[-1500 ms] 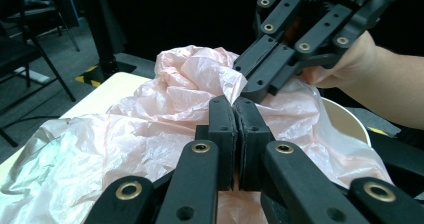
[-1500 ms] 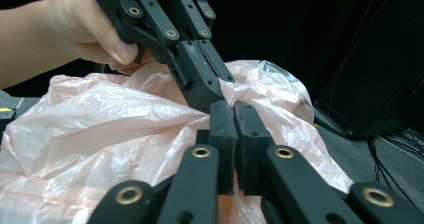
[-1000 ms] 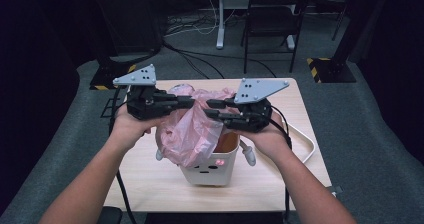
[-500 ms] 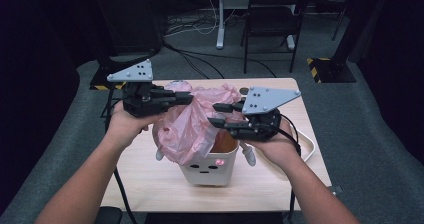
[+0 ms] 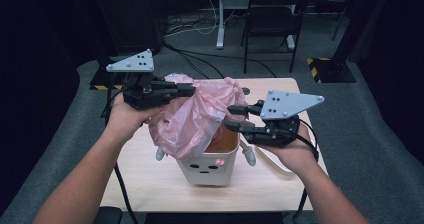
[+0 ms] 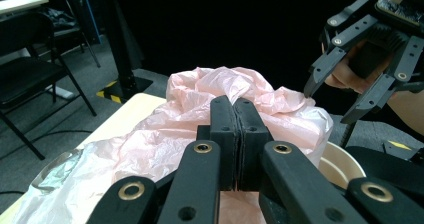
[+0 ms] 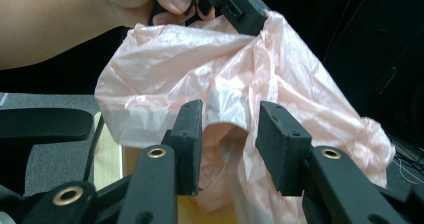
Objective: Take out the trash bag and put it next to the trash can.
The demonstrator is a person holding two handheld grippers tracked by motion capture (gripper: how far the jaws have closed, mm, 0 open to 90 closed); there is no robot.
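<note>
Landmark: one small cream plastic bin (image 5: 207, 166), boxy with rounded corners, a simple face printed on its front, two stubby white side nubs, standing near the front centre of one pale wood surface (image 5: 150, 179). One thin pink plastic bag (image 5: 195, 114), crinkled, translucent, slightly glossy, is draped over the bin's left and rear rim and bulges up above it; the bin's right side is uncovered, showing a brownish interior. Left of the bin and above it, the left tongs (image 5: 187, 90), black with a grey three-cornered plate, are clamped on a fold of the bag's upper edge; in the left gripper view the two pads (image 6: 223, 134) sit pressed together with pink film bunched just behind them. Right of the bin, the right tongs (image 5: 234, 118) are spread moderately, pads apart, tips just beside the bag's right edge above the bin opening; in the right gripper view the film (image 7: 235, 84) hangs beyond the gap between the pads, whether touching cannot be told. Versus half a second ago: left tongs unchanged in grip, bag lifted slightly higher; right tongs lower and farther right of the bin. One dark chair (image 5: 275, 14) stands behind the surface.
</note>
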